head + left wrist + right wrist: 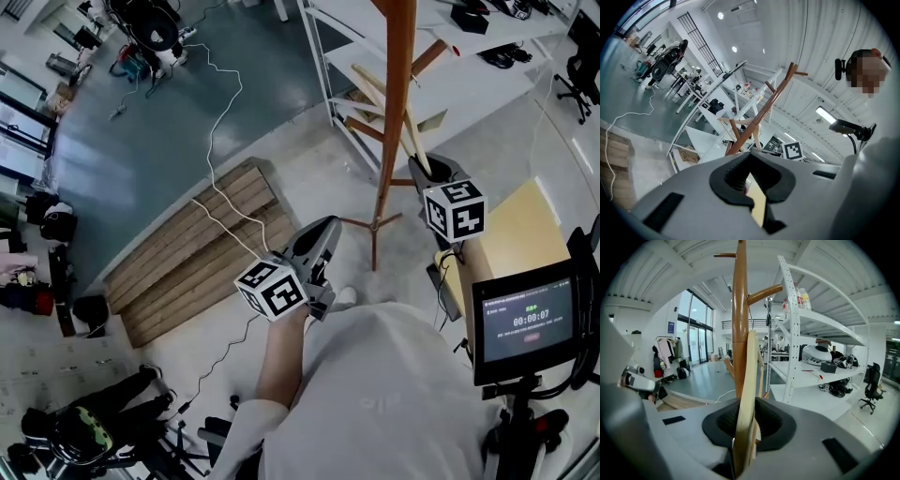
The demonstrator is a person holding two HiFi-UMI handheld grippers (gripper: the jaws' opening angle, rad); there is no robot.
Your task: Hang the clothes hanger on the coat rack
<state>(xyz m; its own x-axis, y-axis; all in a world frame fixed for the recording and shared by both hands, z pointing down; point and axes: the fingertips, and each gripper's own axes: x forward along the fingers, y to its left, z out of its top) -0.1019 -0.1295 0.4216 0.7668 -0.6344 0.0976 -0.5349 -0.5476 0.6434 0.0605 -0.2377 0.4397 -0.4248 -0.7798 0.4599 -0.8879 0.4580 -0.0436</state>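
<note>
**Wooden hanger held up to a coat rack**

A pale wooden hanger (746, 394) is in the air, clamped edge-on between the jaws of the right hand-held gripper (427, 171). It sits just in front of the brown pole of the coat rack (395, 103), below the upper pegs, and does not look hung yet. Its hook is not visible. The hanger looks light, stiff and smooth, so it could twist in a narrow grip. Holding a flat arm, as here, should leave the hook free. The left hand-held gripper (322, 234) is apart to the left, jaws together and empty. The rack stands on the floor beside white shelves (820, 376). A screen (527, 319) reads 00:00:07; its green text is too small to read.
</note>
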